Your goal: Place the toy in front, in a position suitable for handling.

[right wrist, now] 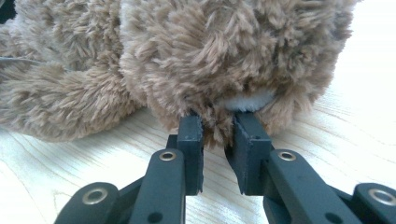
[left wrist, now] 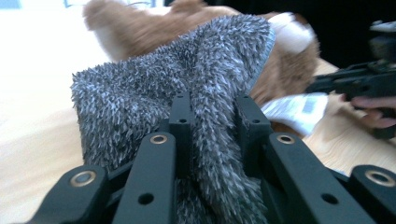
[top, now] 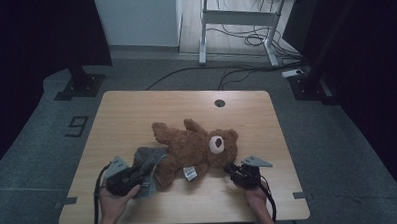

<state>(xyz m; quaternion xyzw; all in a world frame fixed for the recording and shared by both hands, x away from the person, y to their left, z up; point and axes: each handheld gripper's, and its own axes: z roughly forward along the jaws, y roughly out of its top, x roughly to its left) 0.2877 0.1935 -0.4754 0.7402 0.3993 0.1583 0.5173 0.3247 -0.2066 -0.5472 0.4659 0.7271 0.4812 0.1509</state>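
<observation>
The left tool (left wrist: pixel 212 126) is clamped on a fold of grey fuzzy cloth (left wrist: pixel 159 93) that drapes against the teddy bear's (top: pixel 195 147) lower body. The bear lies mid-counter (top: pixel 136 109); at its head, the right tool (right wrist: pixel 217 135) pinches a tuft of its fur.

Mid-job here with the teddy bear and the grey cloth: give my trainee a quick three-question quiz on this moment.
1. True or false: the left claw pinches the grey cloth.
2. Which part of the teddy bear does the right claw grip: A head, B foot, C tag?
3. Fill in: the bear lies on a wooden ___.

Key: 1 true. 2 A, a tuft at the head. 3 table.
</observation>
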